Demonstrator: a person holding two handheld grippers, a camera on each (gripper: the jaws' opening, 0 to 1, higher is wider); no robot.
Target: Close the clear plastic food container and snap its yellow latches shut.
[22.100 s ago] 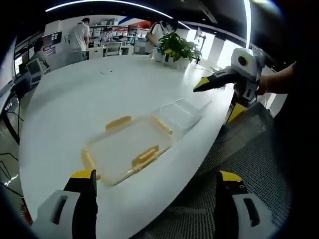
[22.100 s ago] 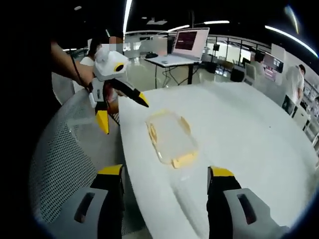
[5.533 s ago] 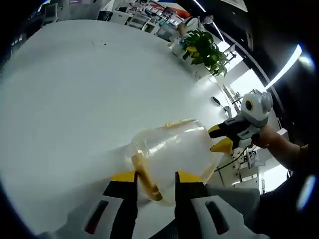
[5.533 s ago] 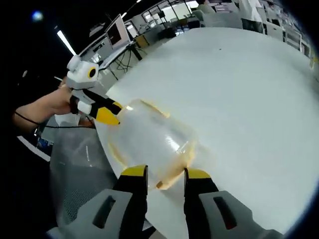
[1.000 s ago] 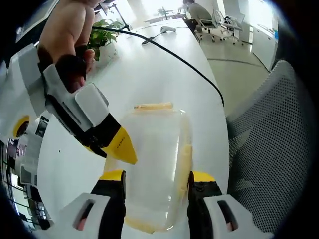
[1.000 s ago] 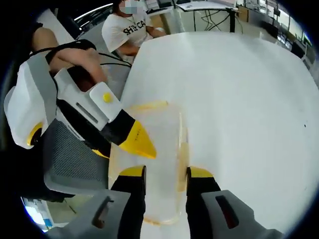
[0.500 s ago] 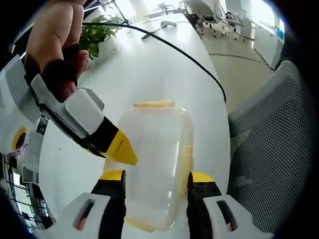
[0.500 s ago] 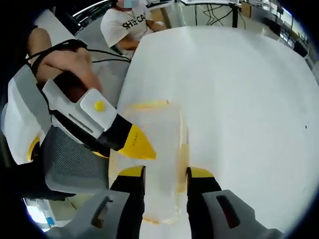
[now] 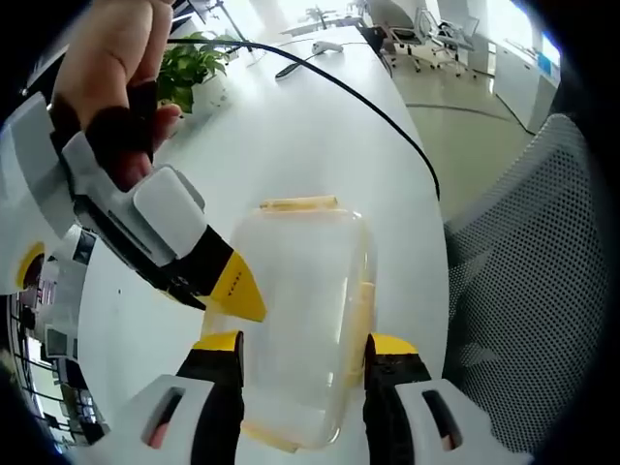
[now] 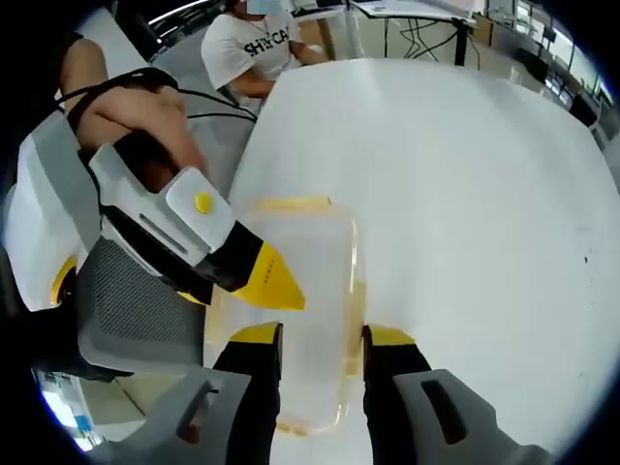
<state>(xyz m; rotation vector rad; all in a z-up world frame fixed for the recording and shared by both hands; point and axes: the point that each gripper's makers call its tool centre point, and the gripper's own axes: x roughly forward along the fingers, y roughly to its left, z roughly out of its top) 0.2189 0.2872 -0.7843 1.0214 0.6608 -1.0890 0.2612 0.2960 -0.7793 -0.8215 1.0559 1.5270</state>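
White round worktop [image 9: 320,126], office behind. Clear food container [image 9: 295,310], lid on, lies between jaws of left hand-held gripper [image 9: 302,347] and right hand-held gripper [image 10: 313,339]; each clamped on container sides from opposite ends. Far yellow latch [image 9: 298,203] beyond left jaws. Step judged: pressing side latches. Next: squeeze firmly, then check end latches.

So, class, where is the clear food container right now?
The container lies on the white table near its edge, between the left claw's jaws, with the right claw's tip touching it.

"SHY CA…" on white T-shirt [image 10: 254,46] (partly legible)
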